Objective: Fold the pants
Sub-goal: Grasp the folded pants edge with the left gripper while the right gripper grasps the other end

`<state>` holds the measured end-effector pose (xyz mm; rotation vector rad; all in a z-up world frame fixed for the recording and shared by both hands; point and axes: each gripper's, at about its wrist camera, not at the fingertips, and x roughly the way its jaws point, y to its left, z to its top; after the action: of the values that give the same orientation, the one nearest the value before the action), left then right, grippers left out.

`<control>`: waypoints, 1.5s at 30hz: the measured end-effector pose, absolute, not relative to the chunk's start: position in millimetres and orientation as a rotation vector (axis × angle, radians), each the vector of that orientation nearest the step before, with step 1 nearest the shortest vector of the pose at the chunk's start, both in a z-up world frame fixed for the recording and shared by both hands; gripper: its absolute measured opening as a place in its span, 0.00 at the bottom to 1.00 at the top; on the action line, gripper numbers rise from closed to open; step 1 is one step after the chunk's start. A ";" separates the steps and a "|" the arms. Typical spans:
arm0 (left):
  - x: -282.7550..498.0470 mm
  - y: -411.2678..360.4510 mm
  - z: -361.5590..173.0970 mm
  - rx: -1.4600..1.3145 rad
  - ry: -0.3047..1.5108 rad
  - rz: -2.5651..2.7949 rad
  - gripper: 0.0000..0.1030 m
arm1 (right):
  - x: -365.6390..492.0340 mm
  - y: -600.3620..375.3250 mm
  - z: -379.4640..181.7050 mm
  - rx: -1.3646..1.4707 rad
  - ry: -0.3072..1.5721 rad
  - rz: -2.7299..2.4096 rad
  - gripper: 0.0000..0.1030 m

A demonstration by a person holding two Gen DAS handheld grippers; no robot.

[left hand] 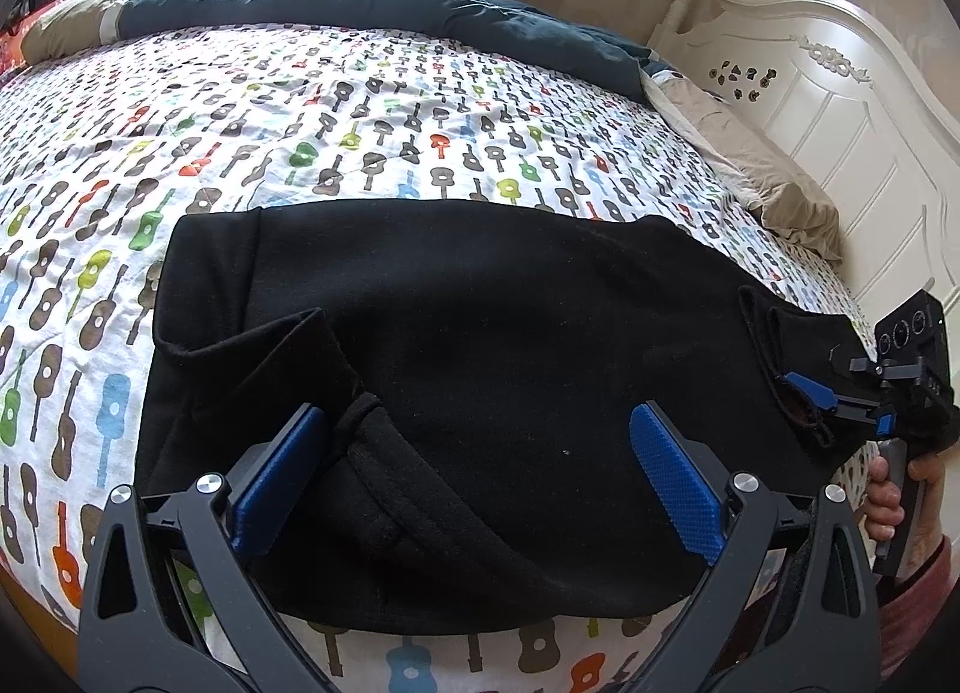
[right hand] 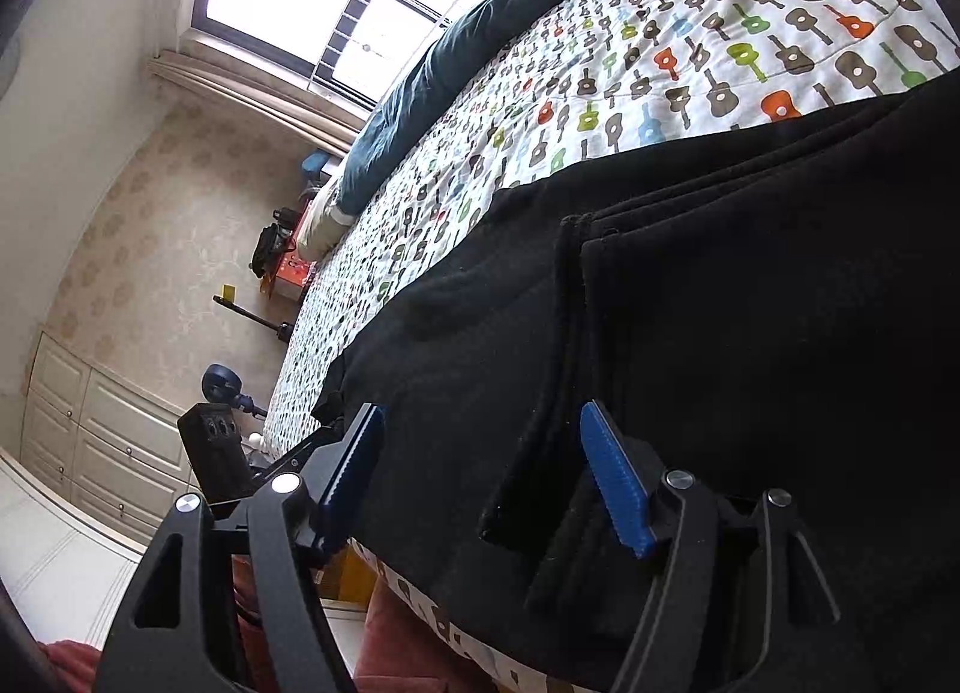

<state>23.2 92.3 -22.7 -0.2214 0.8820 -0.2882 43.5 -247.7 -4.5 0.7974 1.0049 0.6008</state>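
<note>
- The pants (left hand: pixel 480 369) are lying as a wide black slab on the bed (left hand: pixel 300 111), directly ahead of and under the left gripper (left hand: pixel 474 477), with the doubled layers probably stacked so a further fold can be made.
- The left gripper is standing wide open, its two blue pads (left hand: pixel 675 483) spread apart over the cloth and gripping nothing; a ribbed band, waistband or cuff I cannot tell, is running between them.
- This open stance is likely a hover before a pinch, or a release just made; the frames do not settle which.
- The right gripper (right hand: pixel 480 477) is also standing open in its own view, fingers apart, with a hemmed edge of the pants (right hand: pixel 750 285) lying between and just ahead of them.
- Seen from the left view, the right gripper (left hand: pixel 810 393) is sitting far to the right at the end of the pants, its tips touching or poking into the cloth edge; whether anything is actually pinched there is unclear.
- The right hand (left hand: pixel 888 501) is wrapping the handle below that gripper, holding the tool level and pointing in along the pants.
- The left gripper is tilting down onto the near edge of the bed, facing across it.
- In my judgement both tools are placed at opposite ends to take the pants evenly for the next fold.
</note>
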 end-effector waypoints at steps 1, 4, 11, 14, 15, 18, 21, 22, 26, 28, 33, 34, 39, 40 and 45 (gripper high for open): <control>22.7 96.7 -19.4 -0.243 0.887 -0.297 0.97 | 43.3 -247.6 -4.4 0.798 1.004 0.600 0.66; 19.2 115.9 -8.5 -0.290 0.885 -0.290 0.97 | 44.4 -247.1 -5.5 0.797 1.004 0.601 0.66; 21.6 176.8 -7.0 -0.347 0.891 -0.191 0.97 | 47.6 -244.5 -4.8 0.792 0.996 0.606 0.71; 31.2 193.3 -18.6 -0.392 0.925 -0.190 0.97 | 49.3 -242.9 -4.3 0.779 0.995 0.606 0.72; 35.4 196.8 -24.4 -0.439 0.943 -0.225 0.97 | 49.8 -242.5 -4.3 0.777 0.995 0.606 0.72; 45.6 202.9 -42.2 -0.558 0.976 -0.308 0.97 | 50.8 -243.3 -5.2 0.780 0.994 0.608 0.72; 53.5 202.2 -44.5 -0.585 0.942 -0.373 0.97 | 51.7 -242.4 -5.3 0.777 0.994 0.605 0.72; 56.2 203.2 -45.6 -0.622 0.937 -0.398 0.97 | 52.3 -242.1 -5.3 0.775 0.993 0.604 0.73; 71.4 194.7 -56.2 -0.749 0.967 -0.495 0.59 | 51.1 -240.7 -4.3 0.771 0.987 0.598 0.76; 75.7 184.1 -61.6 -0.700 1.010 -0.454 0.38 | 50.9 -238.9 -3.4 0.760 0.984 0.593 0.77; 70.3 162.5 -37.0 -0.504 0.992 -0.343 0.20 | 50.3 -235.4 -1.8 0.744 0.979 0.577 0.78; 68.2 155.6 -28.6 -0.443 0.982 -0.316 0.19 | 50.5 -234.7 -1.5 0.742 0.978 0.573 0.78; 61.1 129.3 7.1 -0.291 0.915 -0.254 0.16 | 49.7 -231.1 1.4 0.721 0.974 0.549 0.78; 59.3 125.6 14.1 -0.279 0.902 -0.249 0.16 | 49.6 -230.3 2.1 0.713 0.974 0.545 0.78; 56.7 112.0 38.3 -0.262 0.875 -0.237 0.15 | 46.8 -229.7 6.7 0.708 0.970 0.527 0.78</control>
<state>56.7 112.0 38.3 -0.2617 0.8753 -0.2372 46.8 -229.7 6.7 0.7081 0.9696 0.5274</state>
